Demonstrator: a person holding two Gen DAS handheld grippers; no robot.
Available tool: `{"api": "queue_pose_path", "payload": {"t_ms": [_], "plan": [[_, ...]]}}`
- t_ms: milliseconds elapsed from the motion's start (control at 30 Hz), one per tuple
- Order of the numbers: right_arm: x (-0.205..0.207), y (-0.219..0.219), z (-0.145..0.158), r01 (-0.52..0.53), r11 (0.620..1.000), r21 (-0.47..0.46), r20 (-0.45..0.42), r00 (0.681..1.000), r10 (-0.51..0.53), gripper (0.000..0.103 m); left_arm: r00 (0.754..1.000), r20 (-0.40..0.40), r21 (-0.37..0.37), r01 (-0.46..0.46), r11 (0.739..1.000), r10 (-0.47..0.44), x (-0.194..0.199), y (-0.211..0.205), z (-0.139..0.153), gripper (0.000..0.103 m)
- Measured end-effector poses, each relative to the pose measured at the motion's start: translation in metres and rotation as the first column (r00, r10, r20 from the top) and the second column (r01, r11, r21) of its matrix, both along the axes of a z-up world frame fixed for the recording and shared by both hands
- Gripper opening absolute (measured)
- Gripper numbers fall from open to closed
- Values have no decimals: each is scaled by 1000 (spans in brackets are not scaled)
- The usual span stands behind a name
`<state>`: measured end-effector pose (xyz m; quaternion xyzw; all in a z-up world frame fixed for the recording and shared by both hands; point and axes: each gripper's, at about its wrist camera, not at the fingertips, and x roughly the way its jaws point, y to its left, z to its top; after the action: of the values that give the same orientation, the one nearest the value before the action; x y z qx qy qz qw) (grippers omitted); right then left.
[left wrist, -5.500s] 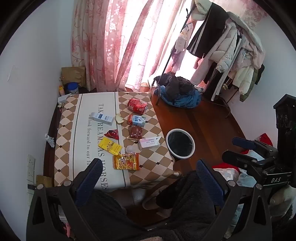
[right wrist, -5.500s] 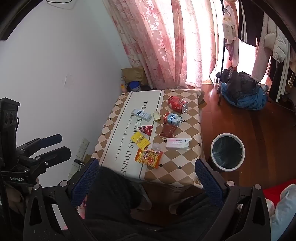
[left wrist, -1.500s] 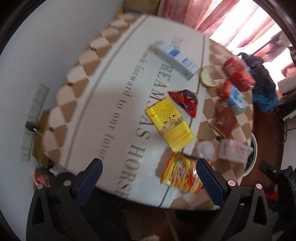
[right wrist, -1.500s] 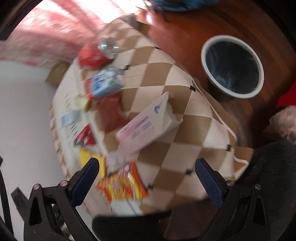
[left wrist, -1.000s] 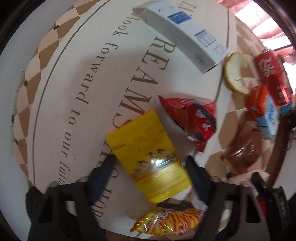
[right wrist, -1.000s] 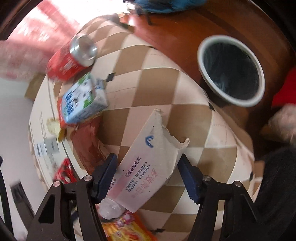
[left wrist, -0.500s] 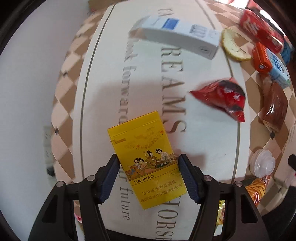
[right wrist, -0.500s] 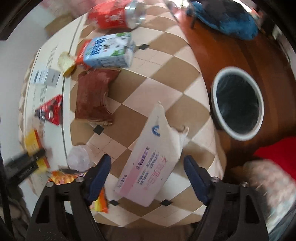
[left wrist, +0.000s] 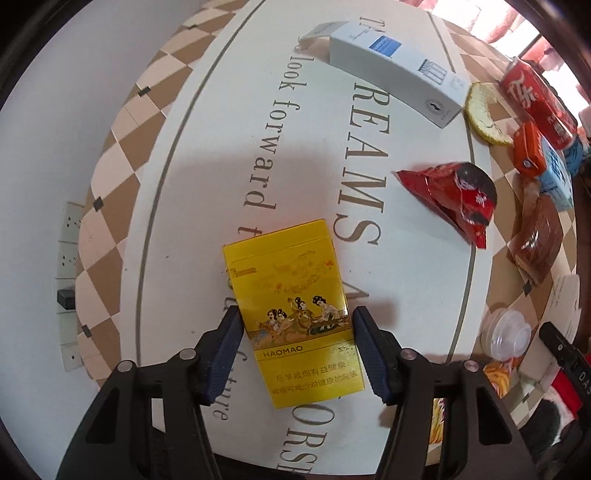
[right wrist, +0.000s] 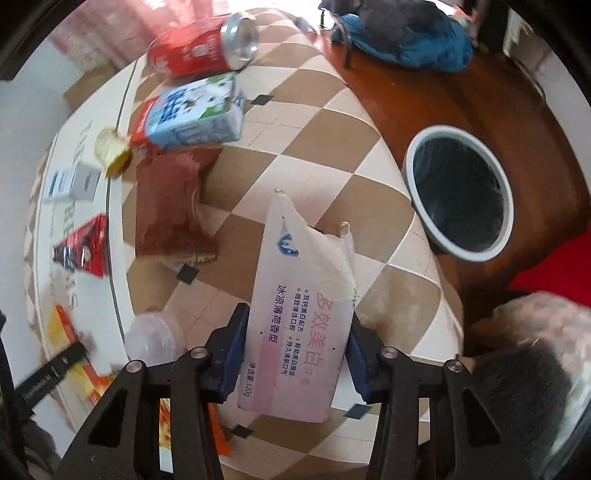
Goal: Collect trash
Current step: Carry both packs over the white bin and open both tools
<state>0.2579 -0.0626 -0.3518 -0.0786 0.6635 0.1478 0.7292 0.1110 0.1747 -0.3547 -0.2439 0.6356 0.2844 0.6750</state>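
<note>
Yellow cardboard cigarette pack lies flat on the cream, brown-checked tablecloth, and the left gripper has its blue-padded fingers pressed against both long sides of it — clamped on the pack. Beyond it sits a white-and-blue rectangular box, then a yellow citrus peel, a crumpled red foil wrapper, a brown plastic pouch, a red drink can and a blue-and-orange milk carton. A clear plastic lid sits near the table's right edge.

Further right, the right gripper grips the near end of a torn pink-and-white toothpaste box — pads tight on its two sides, torn end pointing away. Right of the table, on the dark wooden floor, stands a round white-rimmed bin with a black liner, well apart from the box. A blue-and-grey heap of clothes lies behind it.
</note>
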Motion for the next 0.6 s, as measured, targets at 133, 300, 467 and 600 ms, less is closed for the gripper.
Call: {"api": "queue_pose_path", "payload": {"t_ms": [133,300,467,600], "plan": [[-9,6,11,-45,998,32,25,999,44,50,999,36,65,23,998,-26,-9,-23,18,57],[-22,-4,50,-116,988,103,95,990,106,50,993,100,166,48,985,-66,-17,-48,49,56],[-28,-9,87,-165,972,170,160,977,138,49,980,168,255,60,965,-105,-14,-66,92,55],[-28,-26,125,-175,958,228,203,971,129,49,957,241,309,84,947,-164,-6,-75,129,55]]}}
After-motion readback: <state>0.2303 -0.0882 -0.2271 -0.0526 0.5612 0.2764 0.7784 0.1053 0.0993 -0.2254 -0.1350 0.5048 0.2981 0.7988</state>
